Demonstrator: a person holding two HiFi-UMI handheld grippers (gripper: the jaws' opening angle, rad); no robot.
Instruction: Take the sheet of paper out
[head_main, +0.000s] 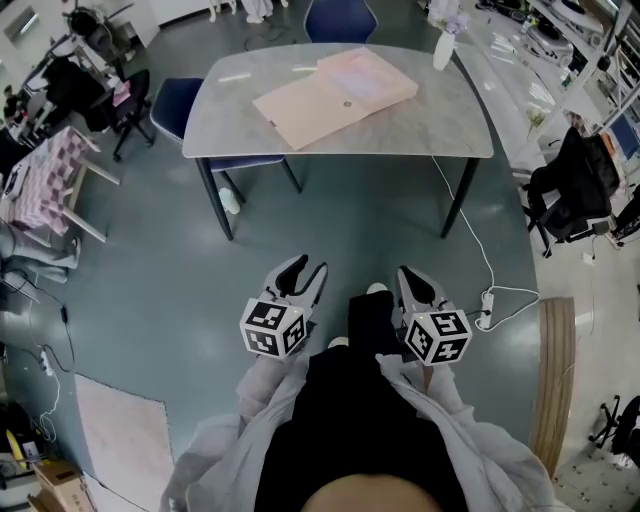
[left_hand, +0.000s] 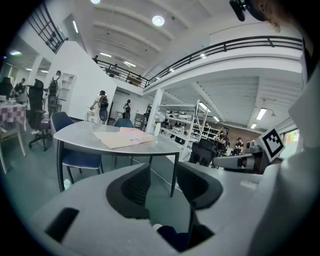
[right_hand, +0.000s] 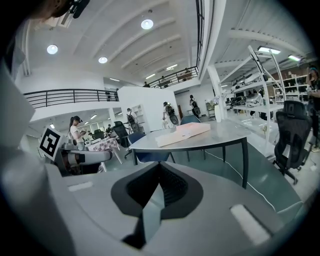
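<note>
Approach step. L gripper (head_main: 309, 266) jaws spread, empty; R gripper (head_main: 410, 272) jaws together. Nxt: walk to tabletop (head_main: 440, 120), well off, open envelope (head_main: 335, 95).

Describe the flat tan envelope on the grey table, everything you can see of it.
The envelope is flat, wide and rectangular, pale tan paper or card by its look, pinker toward its far right end. A small round dot, maybe a fastener, sits near its middle. It lies flat and skewed, about mid-way across the grey table. Only the table touches it.
</note>
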